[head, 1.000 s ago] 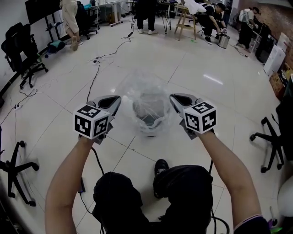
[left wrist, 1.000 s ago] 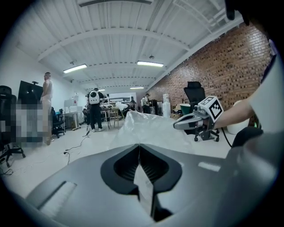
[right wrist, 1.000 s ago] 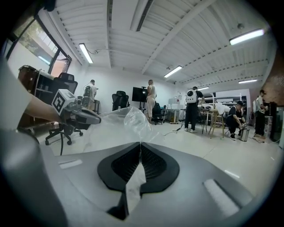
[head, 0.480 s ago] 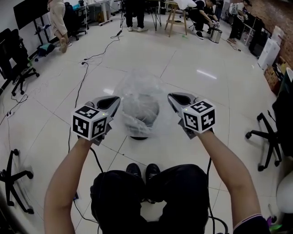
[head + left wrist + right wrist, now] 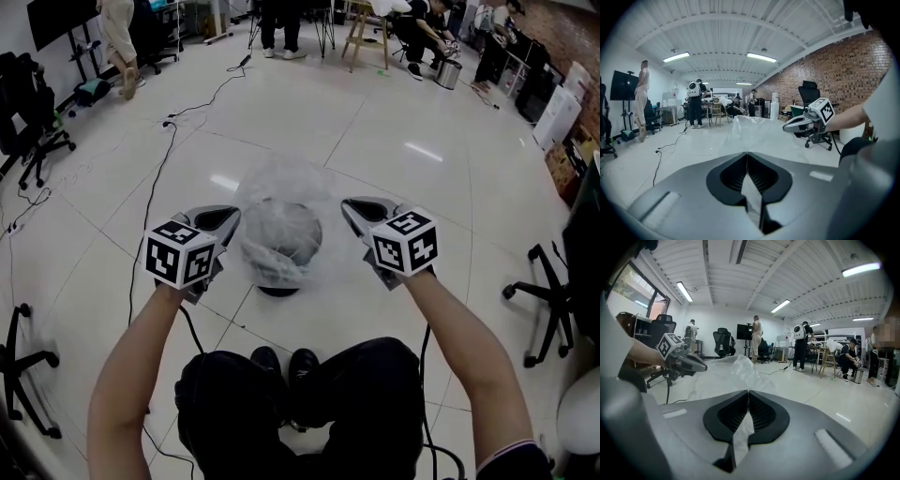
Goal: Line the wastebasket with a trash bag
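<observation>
Counts: two grippers, one trash bag [image 5: 281, 192], one wastebasket [image 5: 278, 290]. My left gripper [image 5: 228, 217] and right gripper [image 5: 352, 206] are each clamped on the bag's edge, at 9 and 3 o'clock of the wastebasket, which sits under the spread plastic. Only the head view shows the wastebasket. The gripper views show plastic pinched between closed jaws.

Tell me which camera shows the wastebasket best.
The head view: the wastebasket stands on the floor, seen from above through the clear trash bag held over it. Both gripper views show only bag film pinched in their jaws; the wastebasket is out of their sight.
</observation>
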The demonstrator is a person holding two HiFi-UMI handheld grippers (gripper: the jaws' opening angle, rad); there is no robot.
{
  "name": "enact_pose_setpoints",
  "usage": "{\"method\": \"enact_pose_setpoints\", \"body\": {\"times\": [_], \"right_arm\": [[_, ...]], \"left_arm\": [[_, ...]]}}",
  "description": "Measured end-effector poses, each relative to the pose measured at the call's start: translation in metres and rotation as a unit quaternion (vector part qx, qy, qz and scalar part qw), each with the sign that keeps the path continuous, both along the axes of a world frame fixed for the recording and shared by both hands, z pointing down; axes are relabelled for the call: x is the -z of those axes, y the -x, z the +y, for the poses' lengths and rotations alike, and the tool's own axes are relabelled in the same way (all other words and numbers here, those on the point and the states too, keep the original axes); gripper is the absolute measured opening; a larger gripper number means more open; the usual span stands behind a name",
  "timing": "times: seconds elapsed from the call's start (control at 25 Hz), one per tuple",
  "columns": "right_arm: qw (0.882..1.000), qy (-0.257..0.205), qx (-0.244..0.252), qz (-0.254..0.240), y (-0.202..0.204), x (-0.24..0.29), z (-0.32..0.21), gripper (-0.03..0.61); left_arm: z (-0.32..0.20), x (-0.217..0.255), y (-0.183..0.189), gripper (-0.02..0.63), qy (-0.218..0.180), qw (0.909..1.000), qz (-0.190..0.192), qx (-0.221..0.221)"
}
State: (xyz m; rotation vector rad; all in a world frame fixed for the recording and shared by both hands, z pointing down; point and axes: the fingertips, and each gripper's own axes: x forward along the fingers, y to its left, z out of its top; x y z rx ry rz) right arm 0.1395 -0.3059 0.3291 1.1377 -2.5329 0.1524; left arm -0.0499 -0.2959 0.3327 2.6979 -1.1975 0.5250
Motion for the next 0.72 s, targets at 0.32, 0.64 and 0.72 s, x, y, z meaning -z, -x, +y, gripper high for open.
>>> {"method": "enact_pose_setpoints", "body": {"times": [0.32, 0.64, 0.72], "right_arm": [[1.0, 0.024, 0.012, 0.005, 0.006, -0.022, -0.031, 0.002], [0.999, 0.046, 0.016, 0.014, 0.012, -0.04, -0.048, 0.002], [0.998, 0.05, 0.017, 0.016, 0.014, -0.041, -0.053, 0.002]], "left_arm": [[-0.025, -0.022, 0.001, 0.011, 0.031, 0.9995, -0.003, 0.006], [-0.04, -0.041, 0.01, 0.012, 0.057, 0.9982, -0.008, 0.018], [-0.044, -0.043, 0.013, 0.012, 0.063, 0.9978, -0.007, 0.02]]}}
